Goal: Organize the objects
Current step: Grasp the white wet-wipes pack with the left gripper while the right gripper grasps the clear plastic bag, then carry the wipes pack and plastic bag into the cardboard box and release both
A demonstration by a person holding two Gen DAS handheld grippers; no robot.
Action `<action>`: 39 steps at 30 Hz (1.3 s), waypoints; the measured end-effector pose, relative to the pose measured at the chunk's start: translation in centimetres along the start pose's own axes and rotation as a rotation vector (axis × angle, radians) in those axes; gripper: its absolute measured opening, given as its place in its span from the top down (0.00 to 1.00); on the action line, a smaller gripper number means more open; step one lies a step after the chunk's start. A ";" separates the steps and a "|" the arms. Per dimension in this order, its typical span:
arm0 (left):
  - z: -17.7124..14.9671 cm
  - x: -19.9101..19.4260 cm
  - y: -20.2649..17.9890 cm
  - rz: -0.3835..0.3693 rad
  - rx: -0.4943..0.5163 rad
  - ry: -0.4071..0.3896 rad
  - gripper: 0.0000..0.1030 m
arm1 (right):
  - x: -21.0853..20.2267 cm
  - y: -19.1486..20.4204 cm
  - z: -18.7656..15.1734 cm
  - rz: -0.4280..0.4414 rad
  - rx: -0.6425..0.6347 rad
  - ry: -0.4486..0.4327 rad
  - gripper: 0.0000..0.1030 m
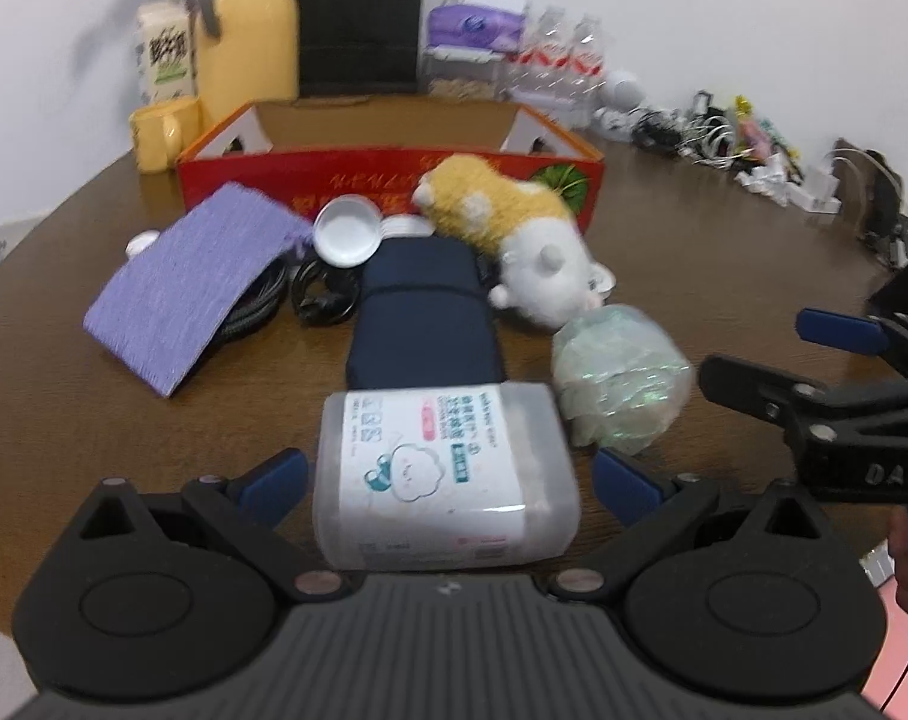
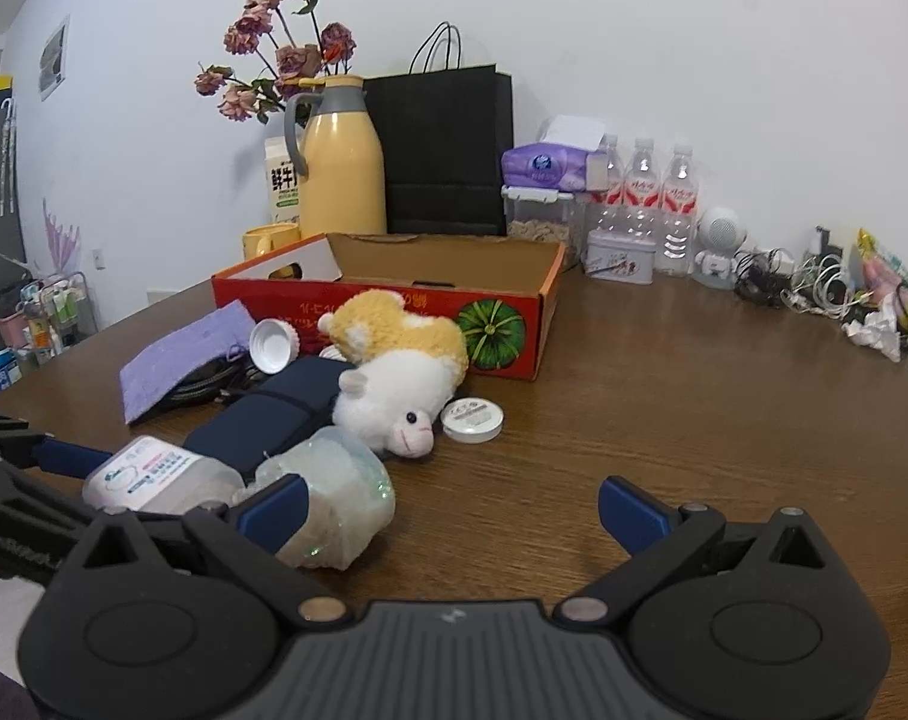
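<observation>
A clear plastic box of cotton pads [image 1: 445, 474] lies on the brown table between the fingers of my left gripper [image 1: 448, 480], which is open around it with gaps on both sides. It also shows in the right wrist view [image 2: 154, 474]. Behind it lie a navy pouch [image 1: 424, 318], a yellow-and-white plush toy [image 1: 514, 234], a purple cloth [image 1: 196, 282], a white cap [image 1: 347, 231] and a crinkly clear bag [image 1: 622, 378]. My right gripper [image 2: 451, 507] is open and empty, its left finger beside the crinkly bag [image 2: 334, 498]. An open red cardboard box [image 2: 394, 294] stands behind.
Black cables [image 1: 322, 291] lie under the purple cloth. A round white tin [image 2: 472, 418] sits by the plush. At the back stand a yellow jug [image 2: 340, 162], mug [image 2: 268, 243], black bag [image 2: 445, 150], water bottles [image 2: 643, 192] and a tangle of cables [image 2: 814, 285].
</observation>
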State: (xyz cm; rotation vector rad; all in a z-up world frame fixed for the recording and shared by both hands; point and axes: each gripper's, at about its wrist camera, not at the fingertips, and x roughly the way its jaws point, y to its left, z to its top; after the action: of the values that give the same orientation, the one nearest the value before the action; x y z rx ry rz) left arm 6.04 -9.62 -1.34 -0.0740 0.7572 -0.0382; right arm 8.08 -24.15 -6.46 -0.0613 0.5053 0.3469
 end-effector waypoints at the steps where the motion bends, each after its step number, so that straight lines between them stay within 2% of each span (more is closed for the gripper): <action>1: 0.0 0.2 0.2 0.003 -0.015 0.010 0.00 | 0.2 0.0 -0.1 0.007 0.001 0.005 0.00; 4: 0.1 0.8 0.7 0.029 -0.047 0.026 0.00 | 0.5 0.0 -0.4 0.023 0.006 0.013 0.00; 9: 0.0 1.2 1.2 0.030 -0.076 0.032 0.01 | 0.6 0.5 -0.6 0.034 0.002 0.016 0.00; 10: 0.0 1.3 1.3 0.028 -0.080 0.031 0.03 | 0.6 0.6 -0.6 0.036 -0.002 0.019 0.00; 12: -0.1 1.1 1.4 0.027 -0.081 0.020 0.19 | 0.7 0.9 -0.6 0.039 -0.009 0.025 0.00; 28: -0.6 -0.4 3.8 -0.009 -0.088 -0.070 0.20 | 2.6 4.1 -0.2 0.055 -0.030 0.068 0.00; 32: -0.4 -1.2 4.7 -0.007 -0.077 -0.117 0.20 | 3.2 4.3 0.1 0.050 0.000 0.043 0.01; 38: 0.5 -2.0 6.0 -0.013 -0.081 -0.182 0.19 | 4.4 5.0 0.4 0.049 0.010 0.060 0.09; 39: 0.6 -2.0 6.2 -0.015 -0.081 -0.185 0.19 | 4.6 5.1 0.4 0.052 0.013 0.063 0.13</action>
State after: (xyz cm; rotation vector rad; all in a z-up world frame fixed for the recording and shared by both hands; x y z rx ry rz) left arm 5.01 -3.26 -0.05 -0.1585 0.5734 -0.0144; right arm 10.29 -17.93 -8.20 -0.0461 0.5719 0.3933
